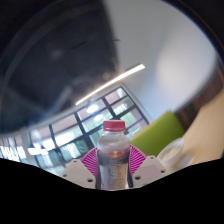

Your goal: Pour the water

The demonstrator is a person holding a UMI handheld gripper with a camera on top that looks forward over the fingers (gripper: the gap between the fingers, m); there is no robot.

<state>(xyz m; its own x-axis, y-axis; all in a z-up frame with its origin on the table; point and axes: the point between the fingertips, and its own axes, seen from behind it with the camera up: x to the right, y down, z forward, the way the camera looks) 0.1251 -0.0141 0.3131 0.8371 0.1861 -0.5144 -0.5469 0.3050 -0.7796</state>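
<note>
Bottle [114,155] with its red cap on sits clamped between both pink pads of the tool [114,170], lifted toward ceiling lights and windows, so pouring well probably means uncapping first, then tilting slowly with a firm squeeze.

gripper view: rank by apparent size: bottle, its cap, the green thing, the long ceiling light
1. Green thing, partly cut off, so unsure against the bottle.
2. Bottle, held between the fingers; nearness to the camera inflates it.
3. Ceiling light, long but thin.
4. Cap, smallest.
</note>
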